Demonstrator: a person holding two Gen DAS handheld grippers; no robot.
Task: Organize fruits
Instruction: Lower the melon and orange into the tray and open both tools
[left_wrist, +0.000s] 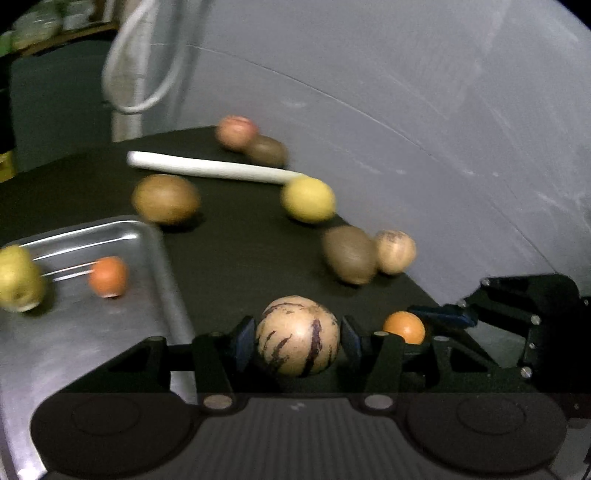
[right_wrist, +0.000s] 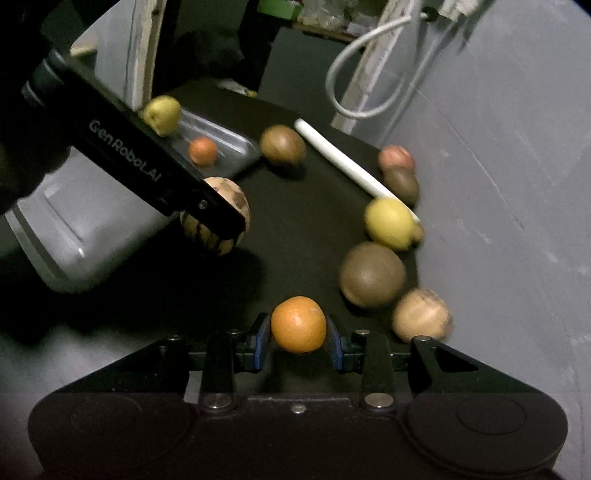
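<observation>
Pinching a round, cream-skinned striped fruit (left_wrist: 297, 335) with purple streaks, my left gripper (left_wrist: 297, 338) presses its blue pads on both sides of the smooth ball. My right gripper (right_wrist: 299, 341) squeezes a small orange (right_wrist: 299, 324), glossy and finely dimpled, between its own blue pads.

Taking the metal tray (left_wrist: 147, 236) as landmark: it is brushed silver with rounded corners and a raised rim, and the striped fruit hangs just off its near corner. Inside it sit a second orange fruit (left_wrist: 108, 276) and a lumpy yellow-green apple (left_wrist: 20, 278), a little apart. Just beyond the tray's far corner lies a fuzzy brown oval kiwi (left_wrist: 166, 199) on the matte black mat (left_wrist: 240, 251). Past that kiwi stretches a smooth white stick (left_wrist: 210, 168), with a pinkish fruit (left_wrist: 236, 132) and a dull brown one (left_wrist: 266, 150) touching each other behind it. At the stick's end, away from the tray, sits a yellow lemon (left_wrist: 308, 199). Farther from the tray, another brown kiwi (left_wrist: 349, 254) touches a tan, speckled round fruit (left_wrist: 395, 251) at the mat's edge, beside the grey wall (left_wrist: 406, 92).
</observation>
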